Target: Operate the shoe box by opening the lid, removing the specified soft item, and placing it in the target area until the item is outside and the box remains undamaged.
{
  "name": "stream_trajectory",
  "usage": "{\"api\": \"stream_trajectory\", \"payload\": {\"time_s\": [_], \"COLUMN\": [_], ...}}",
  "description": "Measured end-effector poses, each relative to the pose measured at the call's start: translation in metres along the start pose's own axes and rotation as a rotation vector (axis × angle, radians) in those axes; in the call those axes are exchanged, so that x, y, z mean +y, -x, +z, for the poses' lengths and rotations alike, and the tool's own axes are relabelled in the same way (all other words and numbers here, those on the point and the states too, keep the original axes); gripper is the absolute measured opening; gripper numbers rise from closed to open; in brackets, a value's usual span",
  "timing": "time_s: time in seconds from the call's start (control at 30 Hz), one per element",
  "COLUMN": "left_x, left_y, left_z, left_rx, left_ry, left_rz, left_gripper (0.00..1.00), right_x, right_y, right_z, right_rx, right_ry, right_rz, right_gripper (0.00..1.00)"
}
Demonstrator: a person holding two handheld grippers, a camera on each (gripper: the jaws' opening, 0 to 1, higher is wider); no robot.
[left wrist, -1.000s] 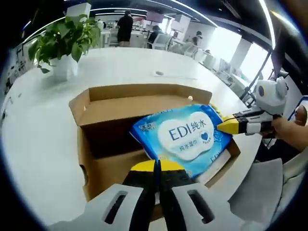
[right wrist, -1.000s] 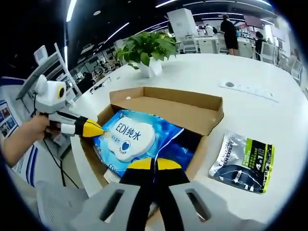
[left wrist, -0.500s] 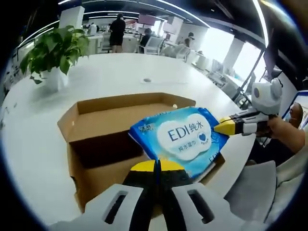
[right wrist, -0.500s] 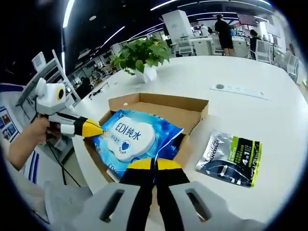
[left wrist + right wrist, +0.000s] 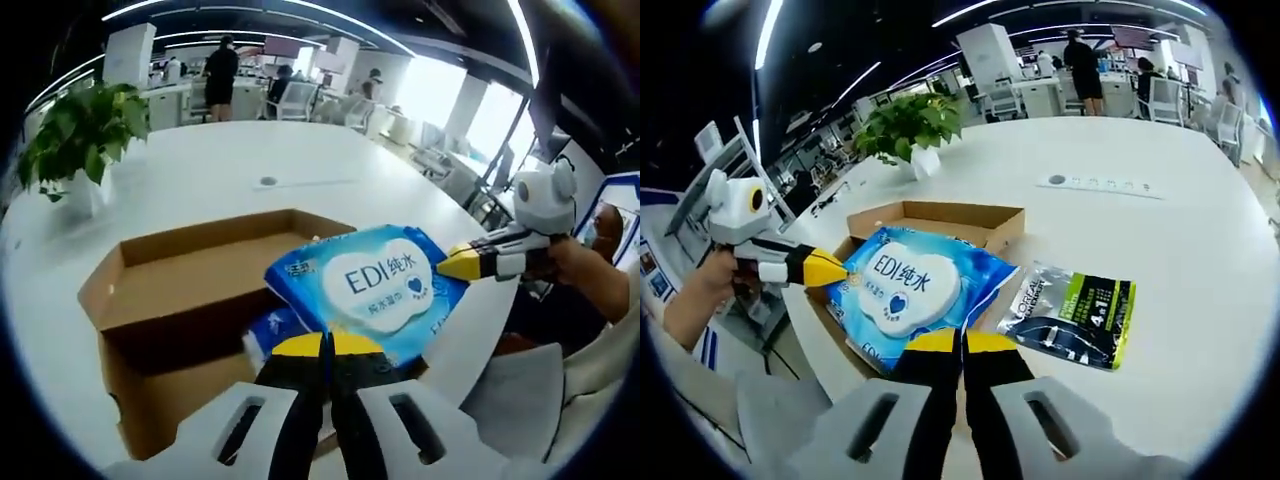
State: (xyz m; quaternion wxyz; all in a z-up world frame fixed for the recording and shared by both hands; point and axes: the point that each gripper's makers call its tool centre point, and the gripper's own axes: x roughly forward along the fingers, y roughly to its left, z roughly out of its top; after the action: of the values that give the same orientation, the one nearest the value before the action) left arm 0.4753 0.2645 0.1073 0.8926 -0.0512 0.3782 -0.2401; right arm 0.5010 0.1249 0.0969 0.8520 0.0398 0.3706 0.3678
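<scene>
A blue wet-wipes pack (image 5: 385, 285) with a white label hangs above the open cardboard shoe box (image 5: 160, 265), held between both grippers. My left gripper (image 5: 326, 347) is shut on the pack's near edge in the left gripper view. From the right of that view, the right gripper (image 5: 447, 266) pinches the opposite edge with its yellow tip. In the right gripper view, my right gripper (image 5: 962, 342) is shut on the pack (image 5: 910, 285), and the left gripper (image 5: 840, 269) grips its far side. The box (image 5: 940, 212) lies beneath. Another blue pack (image 5: 268, 335) shows inside the box.
A black and green sachet (image 5: 1072, 315) lies on the white table (image 5: 1180, 270) right of the box. A potted plant (image 5: 905, 125) stands beyond the box, and a power strip (image 5: 1095, 183) lies further back. A hand (image 5: 700, 295) holds the left gripper. People stand in the far office.
Both grippers have lifted the wipes pack higher, up and away from the box. The box now sits lower and smaller in both views, and a second blue pack shows inside it.
</scene>
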Motion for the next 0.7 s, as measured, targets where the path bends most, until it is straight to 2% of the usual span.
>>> {"api": "stream_trajectory", "payload": {"time_s": [0.27,0.7], "left_x": [-0.022,-0.063], "left_y": [-0.018,-0.054], "left_z": [0.008,0.026], "left_rx": [0.004,-0.005], "left_ry": [-0.045,-0.102], "left_rz": [-0.018,-0.082], "left_gripper": [0.00,0.00], "right_x": [-0.024,-0.072], "right_y": [0.019,0.050], "right_z": [-0.002,-0.011], "right_rx": [0.003,0.000], "right_ry": [0.005,-0.010], "right_rz": [-0.027,-0.106], "right_gripper": [0.00,0.00]}}
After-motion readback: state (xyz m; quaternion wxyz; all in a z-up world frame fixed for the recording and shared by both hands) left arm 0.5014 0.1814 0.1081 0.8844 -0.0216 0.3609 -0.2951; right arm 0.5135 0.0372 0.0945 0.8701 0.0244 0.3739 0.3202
